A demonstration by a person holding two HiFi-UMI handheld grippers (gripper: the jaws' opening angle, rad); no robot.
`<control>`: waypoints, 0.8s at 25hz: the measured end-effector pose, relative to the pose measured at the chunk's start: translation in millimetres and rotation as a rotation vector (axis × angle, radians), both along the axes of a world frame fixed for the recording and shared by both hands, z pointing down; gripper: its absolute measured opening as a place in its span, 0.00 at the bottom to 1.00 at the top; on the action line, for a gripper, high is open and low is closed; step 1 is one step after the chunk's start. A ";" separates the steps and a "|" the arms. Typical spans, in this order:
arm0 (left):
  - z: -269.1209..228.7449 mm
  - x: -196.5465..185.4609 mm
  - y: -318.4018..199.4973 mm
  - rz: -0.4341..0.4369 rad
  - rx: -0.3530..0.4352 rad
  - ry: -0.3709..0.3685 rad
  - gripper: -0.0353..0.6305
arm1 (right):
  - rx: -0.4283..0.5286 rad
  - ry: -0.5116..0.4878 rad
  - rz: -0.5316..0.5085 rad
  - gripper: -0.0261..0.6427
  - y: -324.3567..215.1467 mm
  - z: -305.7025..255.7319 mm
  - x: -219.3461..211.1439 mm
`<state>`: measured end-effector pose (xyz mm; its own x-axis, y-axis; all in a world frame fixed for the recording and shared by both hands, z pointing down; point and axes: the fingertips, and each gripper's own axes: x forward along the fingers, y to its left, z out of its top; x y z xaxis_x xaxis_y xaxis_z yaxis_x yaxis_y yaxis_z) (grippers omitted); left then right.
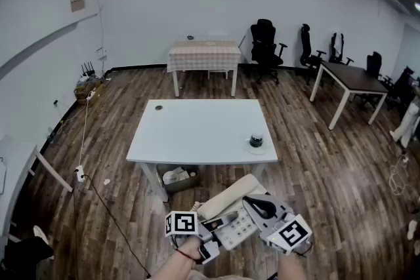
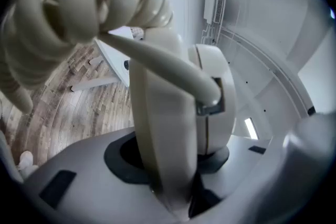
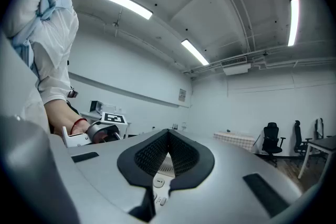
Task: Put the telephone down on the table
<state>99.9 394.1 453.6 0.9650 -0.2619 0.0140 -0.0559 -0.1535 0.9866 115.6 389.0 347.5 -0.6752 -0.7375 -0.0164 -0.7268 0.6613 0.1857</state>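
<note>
Currently the cream telephone (image 1: 231, 218) hangs in the air, on the near side of the white desk (image 1: 197, 134) and not on it. The left gripper (image 1: 209, 242) has its jaws clamped on a cream part of it, with the coiled cord (image 2: 79, 2) looping above. The right gripper (image 1: 257, 206) has its jaws closed together, and the keypad shows just beneath them.

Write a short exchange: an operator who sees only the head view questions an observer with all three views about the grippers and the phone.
Operator: Is the left gripper clamped on the phone?
Observer: Yes; the left gripper view shows its jaws shut on the phone's cream body.
Operator: And the right gripper?
Observer: Its jaws are shut tip to tip, with the phone's keys showing through the gap below them.
</note>
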 end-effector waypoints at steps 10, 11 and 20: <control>0.0 7.8 1.2 0.007 0.005 -0.004 0.32 | 0.000 -0.007 0.003 0.08 1.5 -0.9 8.5; 0.7 7.6 1.4 0.008 0.008 -0.007 0.32 | 0.001 -0.004 0.003 0.08 1.8 -0.4 8.4; 1.7 6.3 -0.6 0.009 0.016 -0.020 0.32 | 0.011 0.009 -0.015 0.09 2.5 -2.4 4.2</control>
